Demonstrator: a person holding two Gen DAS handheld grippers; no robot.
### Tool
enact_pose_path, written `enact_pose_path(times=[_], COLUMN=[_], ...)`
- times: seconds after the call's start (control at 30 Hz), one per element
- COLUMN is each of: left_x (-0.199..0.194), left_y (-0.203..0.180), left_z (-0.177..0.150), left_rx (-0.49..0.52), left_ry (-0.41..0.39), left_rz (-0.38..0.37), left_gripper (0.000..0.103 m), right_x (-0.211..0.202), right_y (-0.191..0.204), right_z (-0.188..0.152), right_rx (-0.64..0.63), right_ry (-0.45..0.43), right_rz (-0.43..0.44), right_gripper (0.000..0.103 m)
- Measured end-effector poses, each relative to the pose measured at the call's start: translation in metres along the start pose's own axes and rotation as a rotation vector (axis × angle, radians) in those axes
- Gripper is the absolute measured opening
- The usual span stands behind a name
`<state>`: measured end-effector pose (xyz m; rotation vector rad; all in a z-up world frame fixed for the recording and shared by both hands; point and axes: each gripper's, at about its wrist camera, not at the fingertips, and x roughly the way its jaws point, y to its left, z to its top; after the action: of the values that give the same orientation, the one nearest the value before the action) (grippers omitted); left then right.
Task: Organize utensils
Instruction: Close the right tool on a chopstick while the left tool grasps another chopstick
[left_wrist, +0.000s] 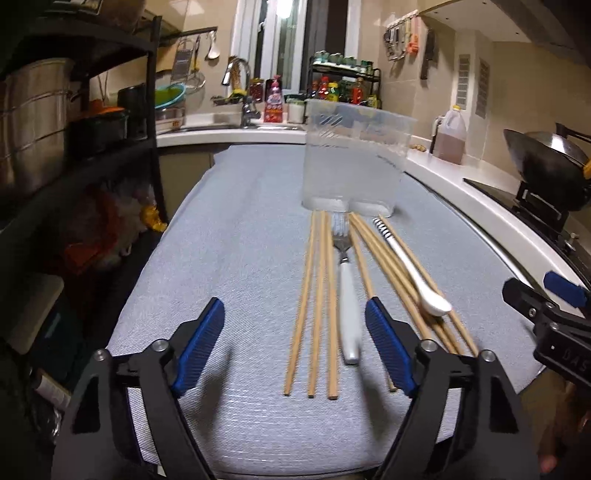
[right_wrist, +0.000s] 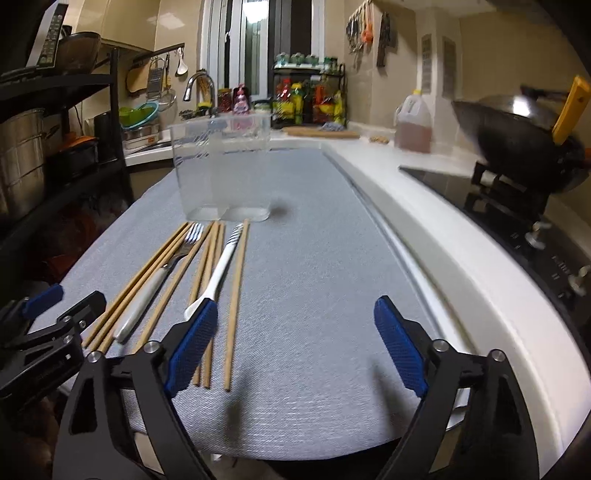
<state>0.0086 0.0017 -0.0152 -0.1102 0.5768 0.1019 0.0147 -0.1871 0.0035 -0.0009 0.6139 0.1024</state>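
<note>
Several wooden chopsticks (left_wrist: 317, 295) (right_wrist: 236, 295), a white-handled fork (left_wrist: 347, 295) (right_wrist: 155, 284) and a white spoon with a striped handle end (left_wrist: 410, 269) (right_wrist: 218, 277) lie side by side on a grey cloth (left_wrist: 240, 240) (right_wrist: 314, 258). A clear plastic two-compartment holder (left_wrist: 354, 158) (right_wrist: 221, 166) stands upright just beyond their tips. My left gripper (left_wrist: 295, 343) is open and empty, hovering over the near ends of the left chopsticks and fork. My right gripper (right_wrist: 295, 343) is open and empty, to the right of the utensils.
A white counter (right_wrist: 424, 221) runs along the right with a stove and wok (right_wrist: 517, 140) and an oil jug (right_wrist: 413, 122). A black shelf rack with pots (left_wrist: 55, 129) stands at the left. A sink with faucet (left_wrist: 240, 92) is at the back.
</note>
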Motion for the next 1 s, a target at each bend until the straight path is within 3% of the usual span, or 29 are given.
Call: enact_pose_path(times=[0.1, 0.17, 0.27, 0.4, 0.53, 0.63, 0.8, 0.87, 1.0], left_x=[0.005, 0.01, 0.013, 0.015, 0.017, 0.016, 0.015, 0.016, 0.015], left_y=[0.01, 0.016, 0.018, 0.013, 0.008, 0.008, 0.004, 0.001, -0.003], left_z=[0.0, -0.002, -0.004, -0.008, -0.011, -0.011, -0.012, -0.012, -0.014], left_rx=[-0.047, -0.066, -0.057, -0.025, 0.019, 0.035, 0.072, 0.084, 0.103], left_ry=[0.047, 0.092, 0.117, 0.135, 0.153, 0.154, 0.148, 0.147, 0.143], left_rz=[-0.035, -0.045, -0.044, -0.062, -0.037, -0.034, -0.037, -0.045, -0.054], left_gripper=[0.065, 0.051, 0.039, 0.037, 0.023, 0.02, 0.009, 0.006, 0.006], right_x=[0.011, 0.018, 0.027, 0.033, 0.037, 0.036, 0.033, 0.032, 0.031], right_y=[0.001, 0.002, 0.003, 0.007, 0.016, 0.019, 0.025, 0.028, 0.021], right_z=[-0.004, -0.007, -0.012, -0.017, -0.022, -0.022, -0.024, -0.024, -0.022], right_rx=[0.005, 0.003, 0.006, -0.009, -0.053, -0.074, -0.118, -0.136, -0.116], right_ry=[0.059, 0.089, 0.128, 0.159, 0.169, 0.168, 0.165, 0.167, 0.174], right_rz=[0.05, 0.073, 0.096, 0.134, 0.125, 0.124, 0.134, 0.12, 0.089], right_gripper=[0.065, 0.058, 0.051, 0.051, 0.048, 0.04, 0.012, 0.005, 0.005])
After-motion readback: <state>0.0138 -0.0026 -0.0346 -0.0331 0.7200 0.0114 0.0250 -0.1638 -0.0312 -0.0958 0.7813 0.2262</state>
